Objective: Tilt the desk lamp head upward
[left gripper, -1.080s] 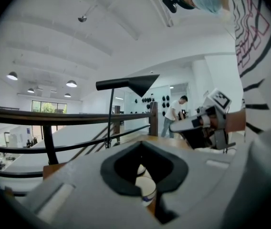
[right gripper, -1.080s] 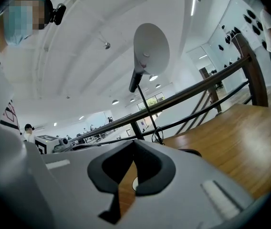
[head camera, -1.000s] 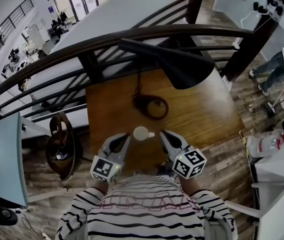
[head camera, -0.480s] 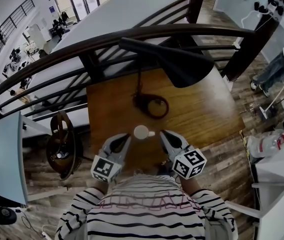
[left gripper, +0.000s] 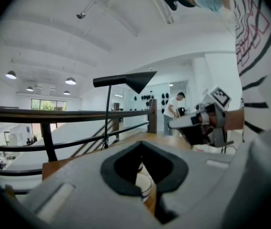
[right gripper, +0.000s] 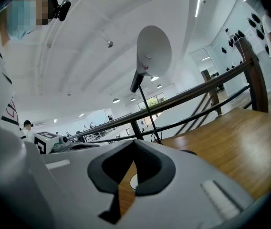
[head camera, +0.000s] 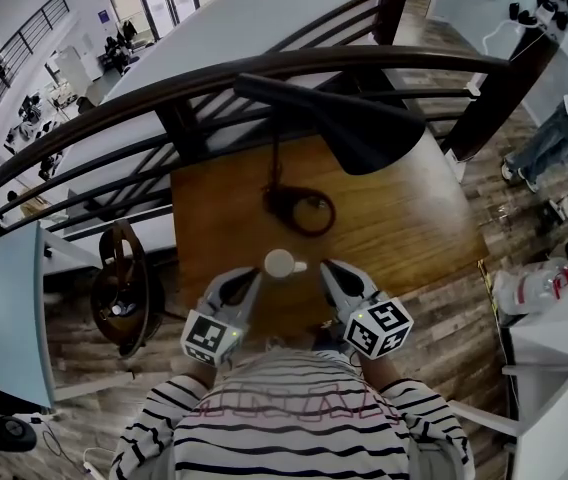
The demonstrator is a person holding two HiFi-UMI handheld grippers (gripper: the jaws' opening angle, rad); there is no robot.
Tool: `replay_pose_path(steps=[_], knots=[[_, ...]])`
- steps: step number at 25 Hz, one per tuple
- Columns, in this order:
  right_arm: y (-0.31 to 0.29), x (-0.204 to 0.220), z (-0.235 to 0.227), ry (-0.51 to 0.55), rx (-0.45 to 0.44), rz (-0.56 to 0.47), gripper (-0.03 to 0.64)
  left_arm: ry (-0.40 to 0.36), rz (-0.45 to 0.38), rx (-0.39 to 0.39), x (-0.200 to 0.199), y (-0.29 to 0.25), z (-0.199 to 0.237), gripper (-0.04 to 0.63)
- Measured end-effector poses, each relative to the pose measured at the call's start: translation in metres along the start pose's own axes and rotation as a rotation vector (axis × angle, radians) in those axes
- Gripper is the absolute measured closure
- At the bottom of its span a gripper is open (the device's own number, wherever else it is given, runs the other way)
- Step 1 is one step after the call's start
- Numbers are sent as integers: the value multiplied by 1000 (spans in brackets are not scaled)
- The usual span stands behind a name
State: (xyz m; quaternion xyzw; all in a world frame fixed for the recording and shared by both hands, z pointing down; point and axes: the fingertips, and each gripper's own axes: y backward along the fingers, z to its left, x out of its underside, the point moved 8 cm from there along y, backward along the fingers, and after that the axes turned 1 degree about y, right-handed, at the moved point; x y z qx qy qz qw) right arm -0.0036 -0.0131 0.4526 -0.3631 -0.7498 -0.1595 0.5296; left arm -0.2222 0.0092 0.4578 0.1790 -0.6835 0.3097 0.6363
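Our left tongs [head camera: 255, 274] and right tongs [head camera: 325, 267] are both pressed together on nothing, low at the near edge of the brown wooden counter [head camera: 414, 228]. They flank what may be a small white round cup [head camera: 282, 264]. The black desk lamp's cone-shaped head [head camera: 364, 133] hangs well apart from them, over the far side. We judge this fits either a reach yet to come or a tilt already set. We read no writing, only black-and-white square markers [head camera: 379, 326].

A white cup [head camera: 280, 264] stands before the lamp base [head camera: 284, 206].
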Motion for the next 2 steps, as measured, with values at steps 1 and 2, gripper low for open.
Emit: replay_pose_path(steps=[1, 2], knots=[[0, 1, -1, 0, 0, -1, 617, 3, 1, 2, 1, -1, 0, 592], [0, 1, -1, 0, 0, -1, 617, 7, 2, 3, 1, -1, -1, 592]])
